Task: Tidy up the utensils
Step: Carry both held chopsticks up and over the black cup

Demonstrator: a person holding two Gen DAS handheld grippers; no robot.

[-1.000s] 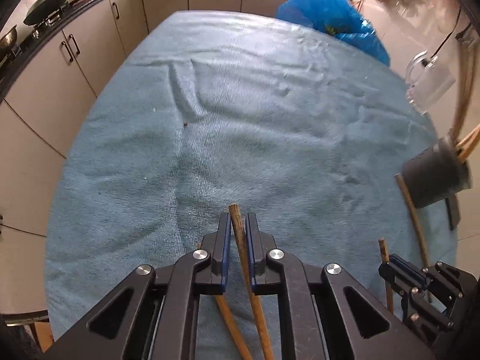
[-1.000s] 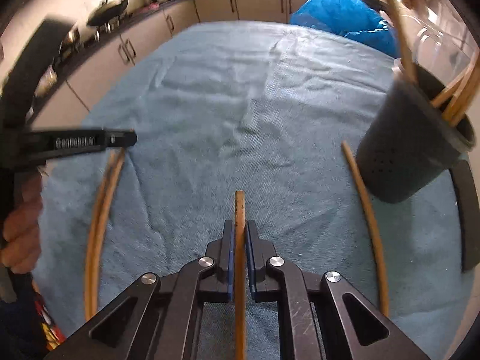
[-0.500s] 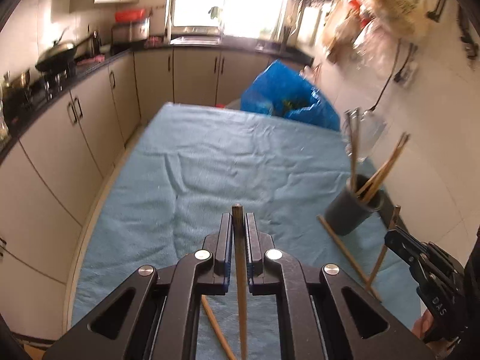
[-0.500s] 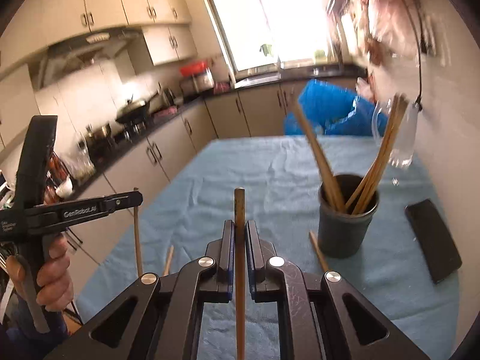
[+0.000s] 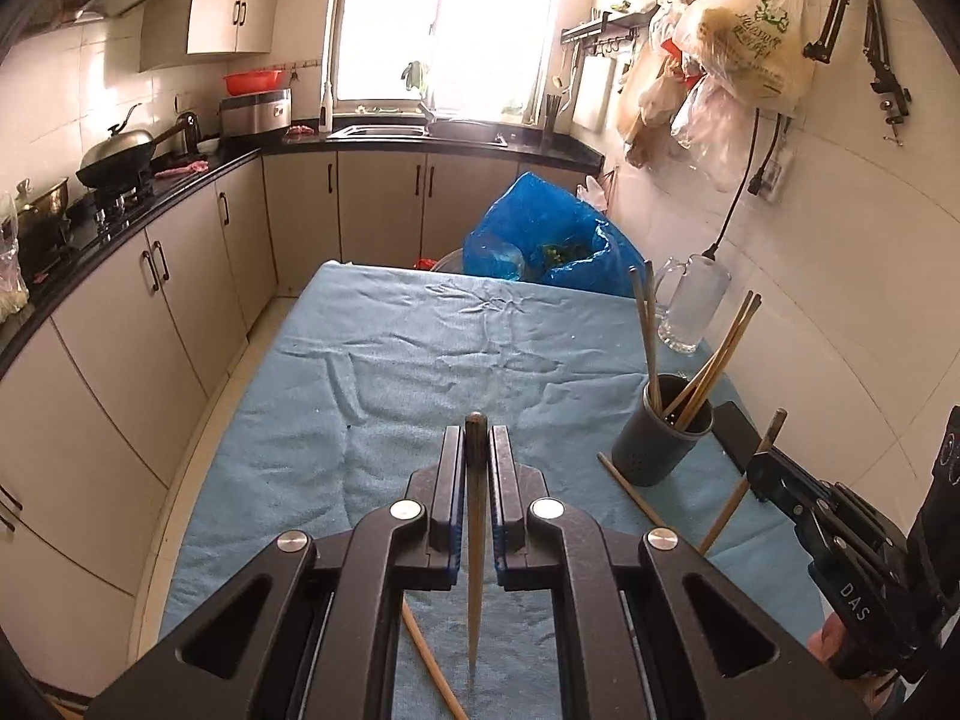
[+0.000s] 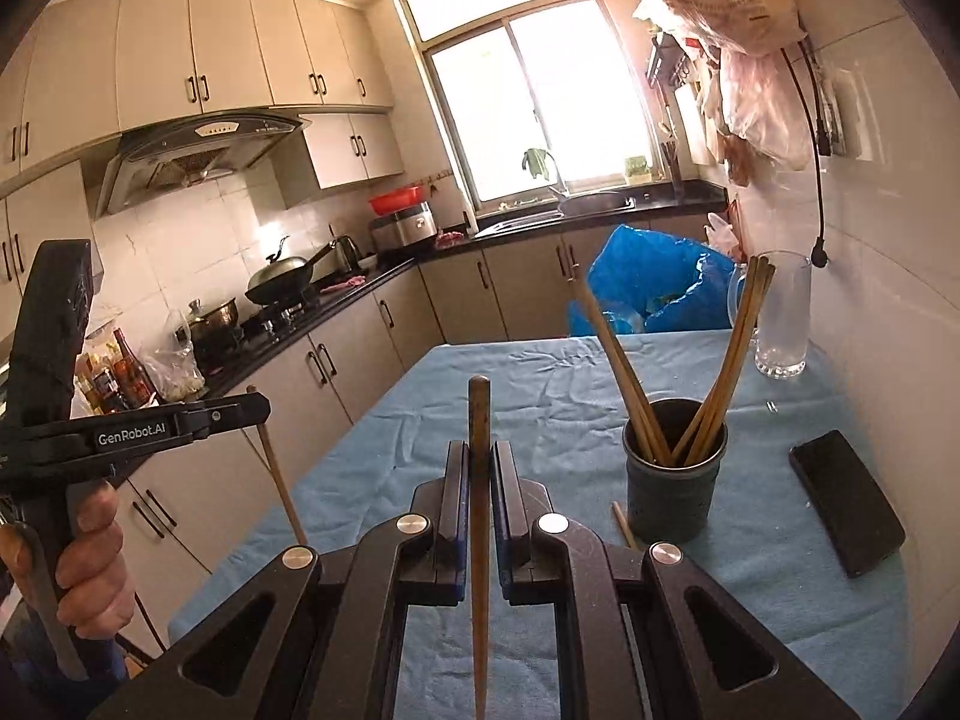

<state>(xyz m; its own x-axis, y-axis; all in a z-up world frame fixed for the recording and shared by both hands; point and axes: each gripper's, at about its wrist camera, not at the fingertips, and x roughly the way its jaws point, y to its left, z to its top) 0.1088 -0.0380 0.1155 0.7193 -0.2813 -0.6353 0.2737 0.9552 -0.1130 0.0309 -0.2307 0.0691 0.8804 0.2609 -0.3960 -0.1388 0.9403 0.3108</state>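
The blue cloth is being used as the table cover, with the dark holder standing on its right side, several chopsticks leaning inside it. One chopstick is being pinched lengthwise in the left gripper; another chopstick is being clamped in the right gripper, both held above the cloth. Two loose chopsticks are being left on the cloth, one beside the holder.
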